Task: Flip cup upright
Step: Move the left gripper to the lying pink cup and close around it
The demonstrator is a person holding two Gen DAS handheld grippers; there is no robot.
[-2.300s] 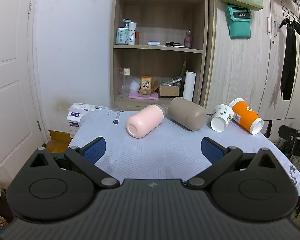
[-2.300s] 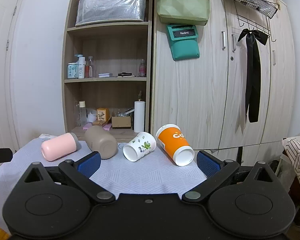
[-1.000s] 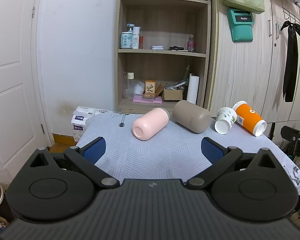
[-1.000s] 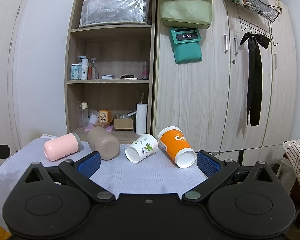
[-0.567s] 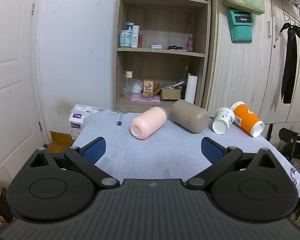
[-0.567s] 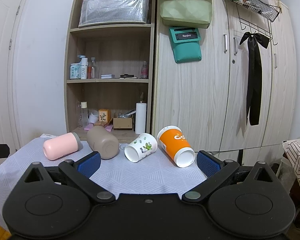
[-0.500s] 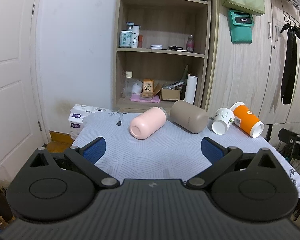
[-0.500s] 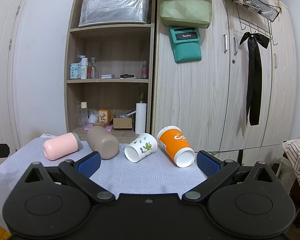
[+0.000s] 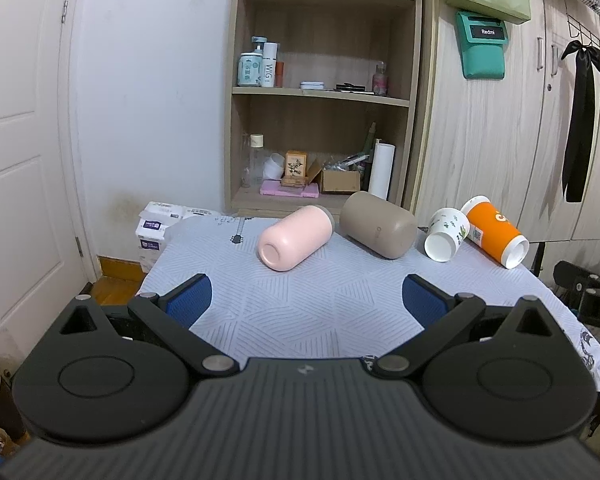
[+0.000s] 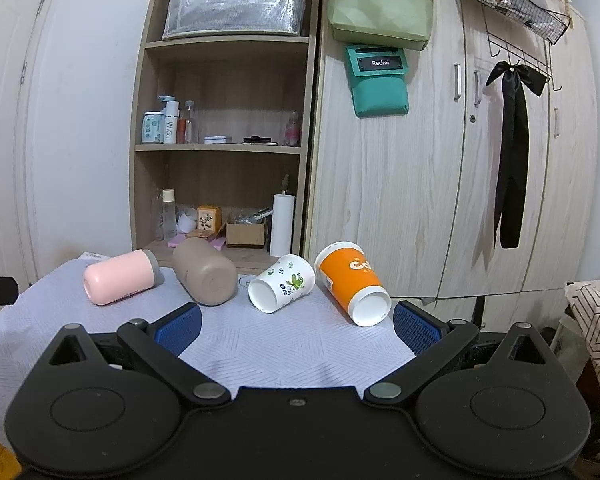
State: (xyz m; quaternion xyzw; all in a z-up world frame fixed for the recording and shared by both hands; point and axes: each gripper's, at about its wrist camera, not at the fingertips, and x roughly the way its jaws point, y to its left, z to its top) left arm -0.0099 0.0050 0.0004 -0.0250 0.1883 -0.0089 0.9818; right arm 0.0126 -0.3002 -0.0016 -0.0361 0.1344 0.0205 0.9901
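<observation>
Several cups lie on their sides in a row at the far side of the table: a pink cup (image 9: 294,237) (image 10: 121,277), a taupe cup (image 9: 377,229) (image 10: 205,271), a white leaf-print paper cup (image 9: 446,233) (image 10: 281,283) and an orange paper cup (image 9: 494,232) (image 10: 352,288). My left gripper (image 9: 305,298) is open and empty, held back above the near table edge. My right gripper (image 10: 297,327) is open and empty, short of the paper cups.
The table wears a pale blue-grey patterned cloth (image 9: 320,304). An open wooden shelf unit (image 9: 320,120) and wardrobe doors (image 10: 440,180) stand behind it. White boxes (image 9: 160,224) sit on the floor at the left. A door (image 9: 20,160) is on the left.
The left wrist view has shifted slightly, with the cups now a touch lower and nearer. The right wrist view is almost unchanged. Both grippers stay open.
</observation>
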